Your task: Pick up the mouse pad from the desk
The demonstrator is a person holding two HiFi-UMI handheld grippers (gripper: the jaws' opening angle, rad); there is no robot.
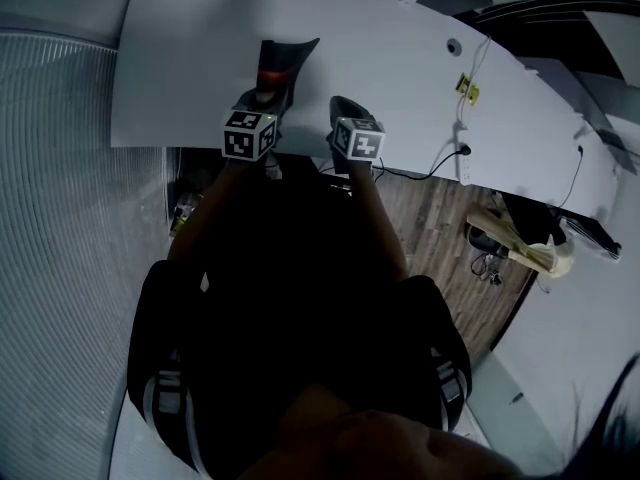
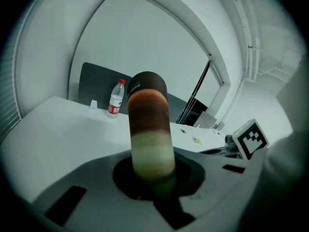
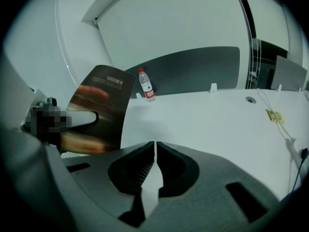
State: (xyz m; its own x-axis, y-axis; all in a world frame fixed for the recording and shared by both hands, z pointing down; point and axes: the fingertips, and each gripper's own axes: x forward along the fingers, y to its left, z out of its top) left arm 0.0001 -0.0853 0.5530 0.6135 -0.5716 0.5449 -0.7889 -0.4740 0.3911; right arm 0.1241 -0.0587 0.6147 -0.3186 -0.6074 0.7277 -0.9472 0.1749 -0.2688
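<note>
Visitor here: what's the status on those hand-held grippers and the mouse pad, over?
Left hand-held gripper shut on mouse pad, pad curled, raised above desk. Right hand-held gripper shut, empty. Water bottle far off, not in the way.

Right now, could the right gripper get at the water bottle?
Probably yes: the right gripper is shut on nothing, and bare desk lies between it and the water bottle; the mouse pad hangs aside.

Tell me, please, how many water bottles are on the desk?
1: the water bottle stands at the desk's far edge, before the grey panel. Part of the desk is hidden, so others are possible.
</note>
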